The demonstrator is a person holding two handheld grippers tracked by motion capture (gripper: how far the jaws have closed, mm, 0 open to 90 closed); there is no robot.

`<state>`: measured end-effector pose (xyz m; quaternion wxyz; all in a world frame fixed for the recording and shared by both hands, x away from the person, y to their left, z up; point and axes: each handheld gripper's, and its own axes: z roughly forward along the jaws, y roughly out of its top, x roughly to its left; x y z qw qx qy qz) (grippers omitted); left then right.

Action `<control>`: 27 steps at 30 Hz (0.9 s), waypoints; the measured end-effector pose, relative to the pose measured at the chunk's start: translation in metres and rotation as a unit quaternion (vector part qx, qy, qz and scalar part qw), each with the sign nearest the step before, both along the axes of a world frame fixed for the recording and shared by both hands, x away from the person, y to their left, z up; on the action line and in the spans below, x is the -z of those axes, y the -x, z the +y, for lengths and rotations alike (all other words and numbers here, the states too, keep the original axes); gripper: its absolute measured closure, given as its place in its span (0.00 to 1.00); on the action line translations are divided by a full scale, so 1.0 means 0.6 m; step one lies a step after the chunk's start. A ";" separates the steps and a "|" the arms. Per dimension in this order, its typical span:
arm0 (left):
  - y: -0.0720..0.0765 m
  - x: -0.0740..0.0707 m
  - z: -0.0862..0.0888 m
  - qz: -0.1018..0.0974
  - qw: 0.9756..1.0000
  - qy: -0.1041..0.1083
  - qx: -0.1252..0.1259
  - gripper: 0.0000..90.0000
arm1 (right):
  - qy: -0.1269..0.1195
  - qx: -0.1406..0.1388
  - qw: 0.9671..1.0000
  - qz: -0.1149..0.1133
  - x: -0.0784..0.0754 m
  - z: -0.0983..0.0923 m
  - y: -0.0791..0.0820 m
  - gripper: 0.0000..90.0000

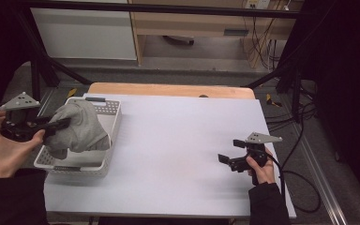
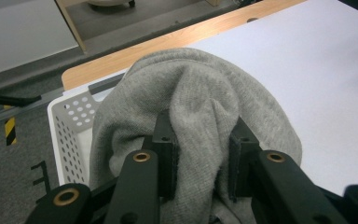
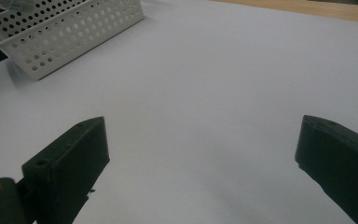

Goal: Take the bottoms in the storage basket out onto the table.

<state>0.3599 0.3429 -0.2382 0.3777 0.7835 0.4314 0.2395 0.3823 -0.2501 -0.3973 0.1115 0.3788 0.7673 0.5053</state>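
A: How many things were on the bench?

B: Two. One white perforated basket at its left edge, and one grey cloth, bunched up and rising out of that basket above its rim.

A: And the grippers?

B: Two, one in each hand. The left gripper was at the basket, its two black fingers pressed in on a fold of the grey cloth from either side. In the left gripper view the fabric bulged up between and over them, so the cloth was firmly pinched.

A: Was the cloth clear of the basket?

B: I couldn't tell. From above, its lower part was down inside the walls, and the upper part stood well over them.

A: The right gripper?

B: The right gripper sat low at the right side of the bench, well apart from the basket. Its two fingers stood wide apart with bare bench surface between them, holding nothing.
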 end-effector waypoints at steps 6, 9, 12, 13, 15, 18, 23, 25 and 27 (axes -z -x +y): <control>-0.001 -0.004 -0.011 -0.002 1.000 0.001 0.009 0.77 | 0.000 0.000 1.000 -0.001 0.000 -0.001 0.000 0.03; -0.002 -0.005 -0.016 -0.002 1.000 0.000 0.011 0.77 | -0.001 0.000 1.000 0.000 -0.001 -0.001 0.000 0.03; -0.002 -0.006 -0.019 -0.002 1.000 -0.001 0.013 0.77 | 0.000 0.000 1.000 -0.001 0.000 -0.001 0.000 0.03; -0.003 -0.006 -0.020 -0.003 1.000 0.001 0.013 0.77 | 0.000 0.000 1.000 -0.001 0.000 -0.001 0.000 0.03; -0.003 -0.007 -0.022 -0.004 1.000 0.002 0.015 0.77 | -0.001 0.000 1.000 0.000 0.000 -0.001 0.000 0.03; -0.004 -0.008 -0.027 -0.004 1.000 0.003 0.018 0.77 | 0.000 0.000 1.000 0.000 0.000 0.000 0.000 0.03; -0.005 -0.010 -0.034 -0.006 1.000 0.004 0.023 0.77 | 0.000 -0.001 1.000 -0.001 -0.001 -0.001 0.000 0.03; -0.005 -0.012 -0.038 -0.008 1.000 0.004 0.025 0.77 | 0.000 0.000 1.000 -0.002 0.000 -0.001 0.000 0.03; -0.005 -0.014 -0.043 -0.009 1.000 0.005 0.028 0.77 | 0.000 -0.001 1.000 -0.001 -0.001 -0.001 0.000 0.03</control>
